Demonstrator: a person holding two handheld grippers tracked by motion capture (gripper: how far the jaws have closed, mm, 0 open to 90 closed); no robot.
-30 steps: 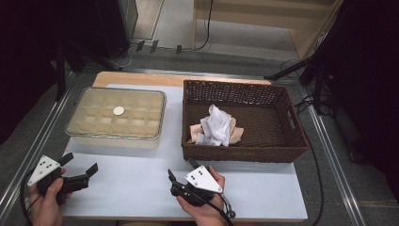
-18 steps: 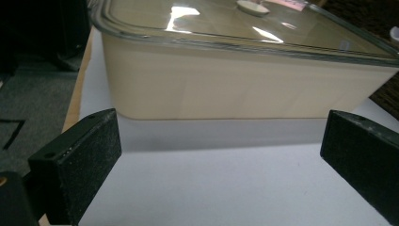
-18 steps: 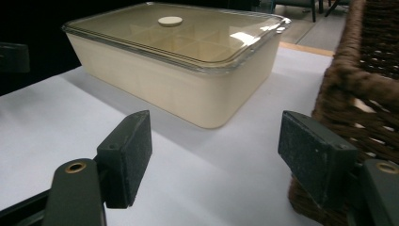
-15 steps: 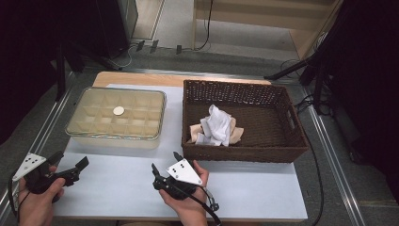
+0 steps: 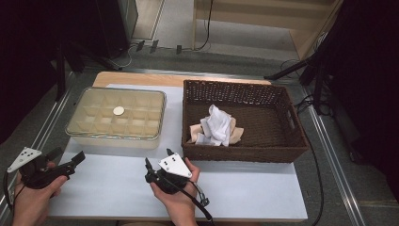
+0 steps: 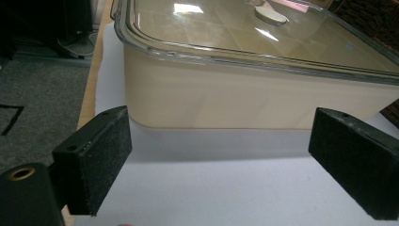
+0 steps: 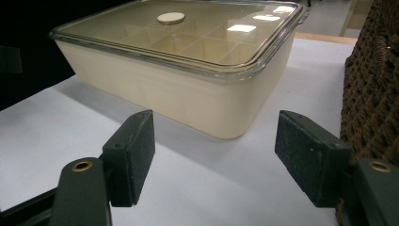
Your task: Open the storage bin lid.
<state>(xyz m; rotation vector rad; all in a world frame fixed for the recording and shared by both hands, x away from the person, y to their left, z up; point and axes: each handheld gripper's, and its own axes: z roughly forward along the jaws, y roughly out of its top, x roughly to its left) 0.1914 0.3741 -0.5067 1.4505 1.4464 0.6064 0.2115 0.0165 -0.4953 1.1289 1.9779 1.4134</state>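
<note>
A cream storage box (image 5: pixel 115 120) with a clear lid (image 6: pixel 263 33) sits on the left half of the white table (image 5: pixel 249 188), close in front of both tools. The left tool (image 5: pixel 66 162), held in the person's left hand (image 5: pixel 30 200) at the table's near left corner, has nothing between its jaws; they stand wide apart and have just been closing a little. Its black pads (image 6: pixel 101 155) frame the box's near wall without touching it. The right tool (image 5: pixel 157 160), in the right hand (image 5: pixel 176 197) near the table's front middle, also gapes wide and empty, aimed at the box's near right corner. A round pale knob (image 7: pixel 171 18) sits on the lid. To the right, just beside the box, stands a dark wicker basket (image 5: pixel 282 150) holding crumpled white and tan cloths (image 5: pixel 216 127).
</note>
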